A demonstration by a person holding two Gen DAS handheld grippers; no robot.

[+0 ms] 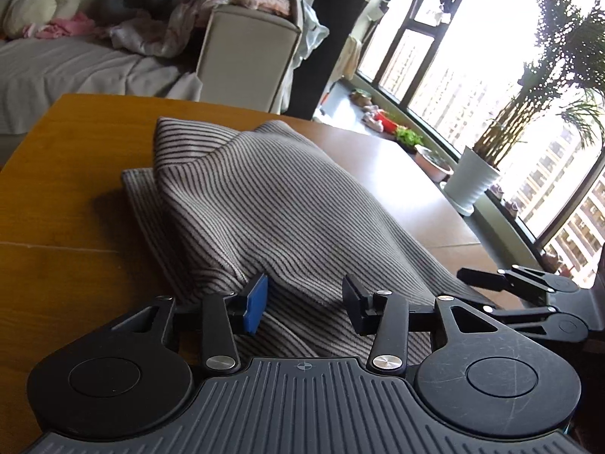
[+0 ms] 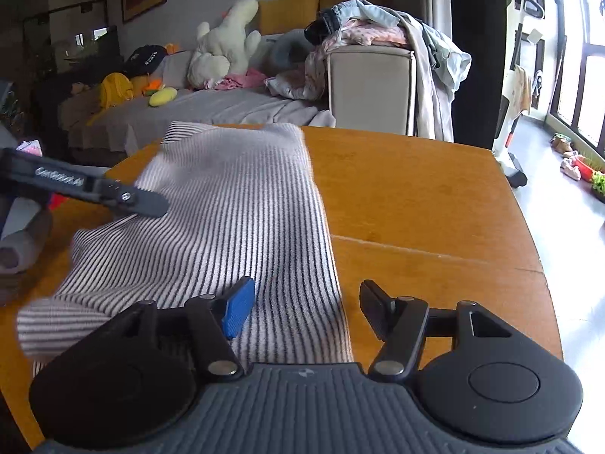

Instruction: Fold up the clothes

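Observation:
A grey-and-black striped garment (image 1: 272,204) lies folded on the wooden table (image 1: 75,159), its upper layer humped up. My left gripper (image 1: 306,304) is at its near edge. The jaws stand apart and the upper layer's hem hangs between them. The blue pad (image 1: 256,302) touches the cloth, but nothing is pinched. In the right wrist view the same garment (image 2: 234,204) runs away from me. My right gripper (image 2: 306,310) is open astride its right-hand edge, low over the table (image 2: 416,196). One finger of the left gripper (image 2: 143,202) reaches in over the cloth from the left.
My right gripper (image 1: 472,291) shows at the right edge of the left wrist view. A sofa (image 2: 227,109) holds a plush toy (image 2: 227,45) and a pile of clothes (image 2: 370,34). A potted plant (image 1: 472,181) stands by the window. A rolled cloth (image 2: 19,249) lies at the table's left.

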